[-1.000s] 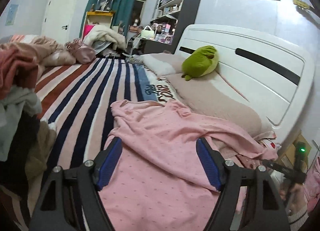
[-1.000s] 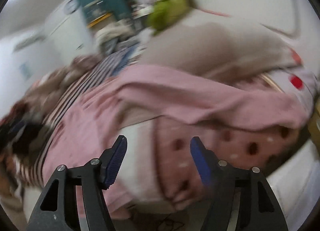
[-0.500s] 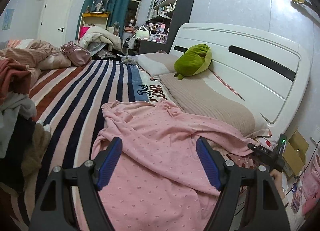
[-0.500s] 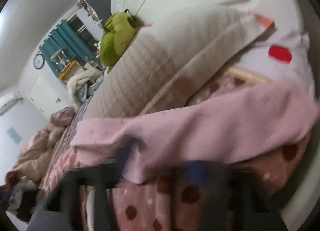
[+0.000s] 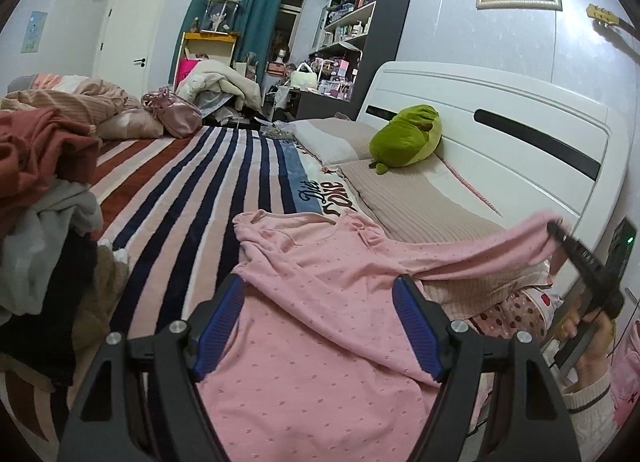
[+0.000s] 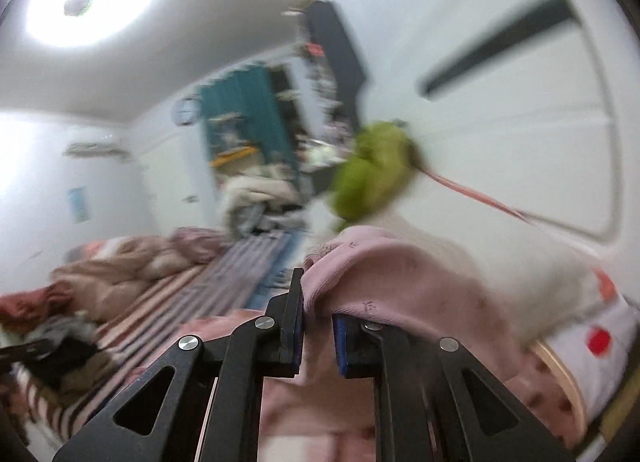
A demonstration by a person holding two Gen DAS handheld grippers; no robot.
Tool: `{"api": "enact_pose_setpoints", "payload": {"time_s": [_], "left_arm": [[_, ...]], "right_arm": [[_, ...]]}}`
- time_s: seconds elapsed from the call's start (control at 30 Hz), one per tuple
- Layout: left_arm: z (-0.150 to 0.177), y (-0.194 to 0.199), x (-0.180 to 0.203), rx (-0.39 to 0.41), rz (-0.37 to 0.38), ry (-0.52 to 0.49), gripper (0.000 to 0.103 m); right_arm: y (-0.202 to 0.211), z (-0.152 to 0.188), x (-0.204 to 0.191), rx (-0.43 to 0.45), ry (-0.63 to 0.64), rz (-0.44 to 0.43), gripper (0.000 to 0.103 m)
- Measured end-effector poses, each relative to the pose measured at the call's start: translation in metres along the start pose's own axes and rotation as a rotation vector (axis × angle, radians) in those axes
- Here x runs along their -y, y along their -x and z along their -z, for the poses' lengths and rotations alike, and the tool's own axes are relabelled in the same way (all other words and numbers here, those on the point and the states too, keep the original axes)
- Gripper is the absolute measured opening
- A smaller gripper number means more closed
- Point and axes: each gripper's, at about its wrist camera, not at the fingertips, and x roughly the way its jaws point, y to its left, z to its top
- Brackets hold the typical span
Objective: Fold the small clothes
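**Sleeve lift, right side**

The pink top (image 5: 320, 326) lies face-up on the striped blanket (image 5: 192, 198), its body spread flat below the left gripper (image 5: 318, 326). The left jaws stand wide apart and hold nothing; the gripper hovers over the torso, probably placed to pin or take the cloth once the sleeve comes across.

The right gripper (image 6: 318, 326) has its jaws clamped on the sleeve (image 6: 380, 278) near the cuff. In the left view the sleeve (image 5: 480, 254) runs taut from the shoulder up to that gripper, clear of the pillow (image 5: 420, 202). Holding at the cuff gives control of the whole sleeve length (the right view is motion-blurred, so grip depth is uncertain).

Likely step: fold the sleeve inward over the torso. A pile of other clothes (image 5: 44, 190) sits to the left, well apart.
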Motion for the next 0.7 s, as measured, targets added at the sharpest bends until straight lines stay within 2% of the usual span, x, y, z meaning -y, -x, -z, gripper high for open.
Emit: {"api": "enact_pose_setpoints", "payload": {"time_s": [0.1, 0.2, 0.3, 0.37, 0.47, 0.5, 0.53, 0.6, 0.7], "left_arm": [[0.005, 0.007, -0.011, 0.007, 0.001, -0.001, 0.073], [0.012, 0.014, -0.023, 0.002, 0.012, -0.010, 0.074], [0.022, 0.020, -0.038, -0.008, 0.020, -0.019, 0.074], [0.029, 0.023, -0.048, -0.021, 0.013, -0.023, 0.074], [0.038, 0.026, -0.058, -0.045, 0.017, -0.016, 0.075], [0.042, 0.025, -0.060, -0.057, 0.024, -0.017, 0.076], [0.046, 0.024, -0.061, -0.067, 0.031, -0.020, 0.076], [0.054, 0.020, -0.061, -0.096, 0.049, -0.023, 0.076], [0.063, 0.006, -0.051, -0.136, 0.092, -0.037, 0.076]], "right_arm": [[-0.006, -0.001, -0.060, -0.049, 0.132, -0.173, 0.007], [-0.020, 0.027, -0.128, -0.180, 0.284, -0.322, 0.007], [-0.045, 0.086, -0.182, -0.384, 0.394, -0.407, 0.008], [-0.069, 0.136, -0.204, -0.565, 0.393, -0.437, 0.009], [-0.089, 0.195, -0.223, -0.775, 0.405, -0.441, 0.012], [-0.092, 0.208, -0.225, -0.810, 0.417, -0.434, 0.014], [-0.090, 0.213, -0.224, -0.791, 0.417, -0.426, 0.015], [-0.087, 0.209, -0.224, -0.800, 0.367, -0.453, 0.037], [-0.076, 0.190, -0.215, -0.776, 0.346, -0.465, 0.043]]}}
